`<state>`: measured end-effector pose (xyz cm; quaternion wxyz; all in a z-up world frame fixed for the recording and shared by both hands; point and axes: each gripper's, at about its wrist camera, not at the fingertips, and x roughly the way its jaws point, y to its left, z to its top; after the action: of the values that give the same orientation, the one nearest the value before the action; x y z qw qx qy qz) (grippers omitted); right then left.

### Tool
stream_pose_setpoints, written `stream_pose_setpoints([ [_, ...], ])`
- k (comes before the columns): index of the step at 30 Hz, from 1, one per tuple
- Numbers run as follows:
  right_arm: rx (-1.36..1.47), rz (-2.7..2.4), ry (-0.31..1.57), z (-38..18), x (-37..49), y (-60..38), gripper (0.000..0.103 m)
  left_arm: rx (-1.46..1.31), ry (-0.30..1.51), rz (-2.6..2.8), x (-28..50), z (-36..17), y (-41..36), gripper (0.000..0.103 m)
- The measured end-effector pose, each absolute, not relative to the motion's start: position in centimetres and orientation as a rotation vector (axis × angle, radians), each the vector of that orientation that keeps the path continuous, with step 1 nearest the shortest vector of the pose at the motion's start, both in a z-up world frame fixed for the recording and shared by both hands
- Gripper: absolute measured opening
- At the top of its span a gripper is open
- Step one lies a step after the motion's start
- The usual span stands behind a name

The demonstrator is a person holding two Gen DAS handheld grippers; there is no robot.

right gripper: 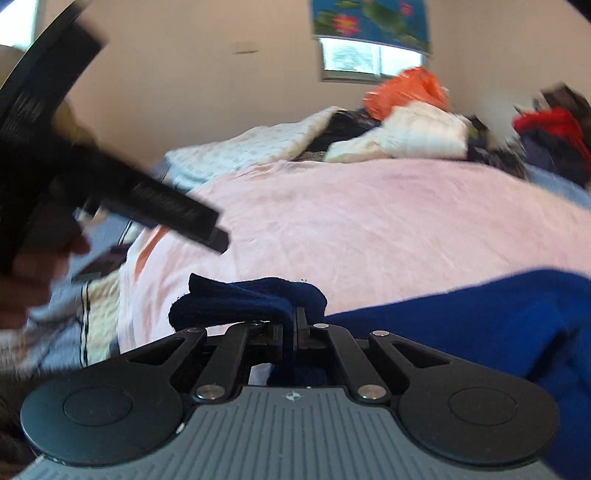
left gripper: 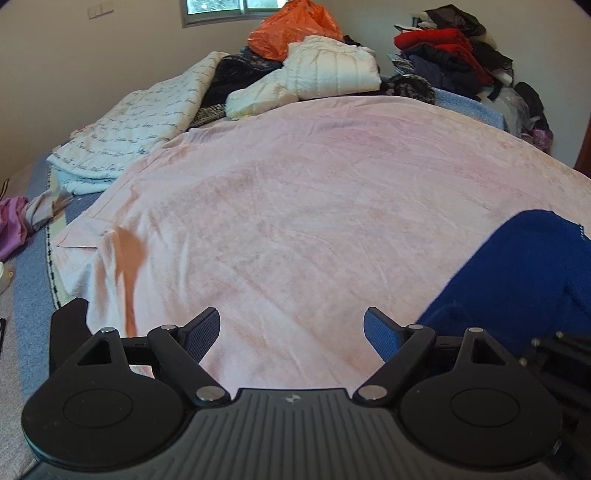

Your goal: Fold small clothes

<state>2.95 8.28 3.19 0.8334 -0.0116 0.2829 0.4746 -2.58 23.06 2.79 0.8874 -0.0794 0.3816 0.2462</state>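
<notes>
gripping blue garment (right gripper: 480,325), right gripper (right gripper: 295,325)

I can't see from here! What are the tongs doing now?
Right tongs shut on blue garment. Left tongs open, empty, over pink blanket. Nothing in the way.

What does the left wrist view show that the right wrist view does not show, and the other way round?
Only the left wrist view: the left gripper from behind, jaws wide apart with nothing between them, and a purple cloth at the left edge.

Only the right wrist view: the right gripper shut on a bunched edge of the blue garment, and a flowered curtain above the window.

Both: the pink blanket, the orange bag, the white quilted jacket, the red clothes and the blue garment.
</notes>
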Motion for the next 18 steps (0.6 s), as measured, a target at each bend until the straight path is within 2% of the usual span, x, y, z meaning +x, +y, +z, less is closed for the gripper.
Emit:
stream_pose_setpoints([
  [4,0.258,0.884,0.721,1.5,6.7,3.2,0.006,-0.118,0.832,0.43,-1.1,1.7,19.9,0.086],
  [9,0.555,0.724,0.896,-3.0,8.9,-2.0,0.013,-0.058,0.871,0.342,0.0,0.5,16.6,0.086],
  [13,0.531,0.728,0.888,-3.7,7.9,-1.9,0.016,-0.017,0.887,0.329,0.1,0.0,15.5,0.086],
  [15,0.457,0.727,0.852,-2.8,7.3,-1.1,0.022,-0.019,0.889,0.327,0.1,-0.1,15.5,0.086],
  [18,0.426,0.724,0.825,-2.2,7.0,-1.2,0.023,-0.028,0.895,0.327,0.3,-0.2,15.6,0.086],
])
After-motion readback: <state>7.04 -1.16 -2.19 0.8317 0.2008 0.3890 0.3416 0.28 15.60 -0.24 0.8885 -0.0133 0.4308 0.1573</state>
